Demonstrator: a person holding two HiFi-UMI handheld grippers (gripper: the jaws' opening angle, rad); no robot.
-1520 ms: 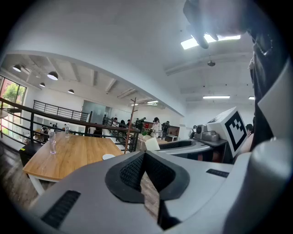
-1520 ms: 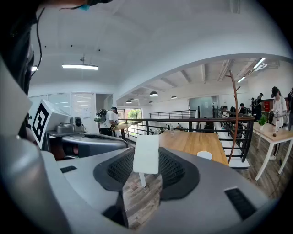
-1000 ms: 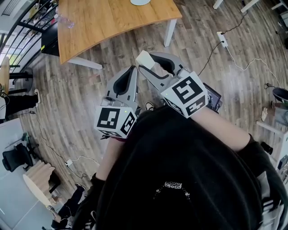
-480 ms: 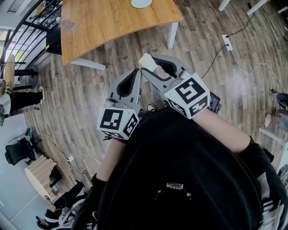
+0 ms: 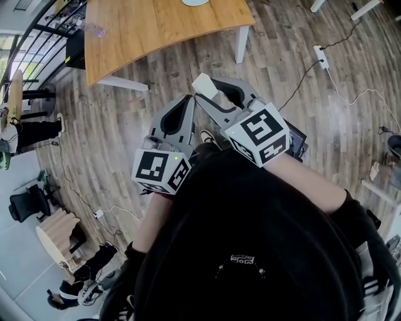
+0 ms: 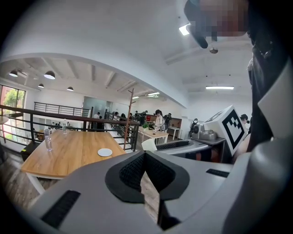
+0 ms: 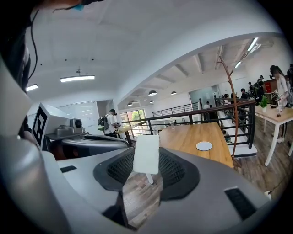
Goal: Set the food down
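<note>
My right gripper (image 5: 202,94) is shut on the food (image 5: 204,85), a pale cream rectangular piece. In the right gripper view the food (image 7: 146,153) stands upright between the dark pads, with a thin stick below it. My left gripper (image 5: 188,99) is held close beside it at the left, shut, its fingertips meeting with nothing between them (image 6: 144,153). Both are held in the air over the wood floor, short of the wooden table (image 5: 156,34). A white plate (image 7: 203,146) lies on that table, also at the top edge of the head view (image 5: 195,2).
A water bottle (image 6: 47,139) stands on the table's left part. A power strip (image 5: 322,56) with cables lies on the floor at the right. A black railing (image 7: 201,114) runs behind the table. People and other tables are far back.
The head view has shifted a little and the table sits slightly nearer. Both grippers keep the same pose, and the right one still holds the food.
</note>
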